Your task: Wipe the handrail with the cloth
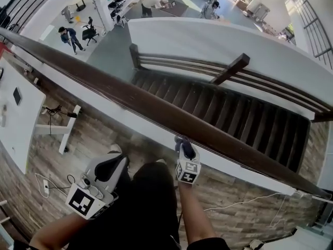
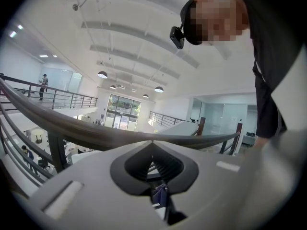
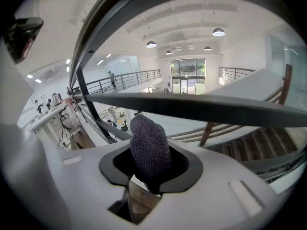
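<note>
Handrail: dark wood, running diagonally across the head view, with a staircase beyond it.
Right gripper: forearm stretched straight towards the handrail, tip just under its near edge, jaws clamped on the cloth.
Cloth: dark wad. Its knit shows only in the right gripper view, just beneath the handrail; contact unclear.
Left gripper: held low, well back from the handrail. Its own view shows the jaws together with nothing between them.
Markings: a black-and-white square marker on each cube.
</note>
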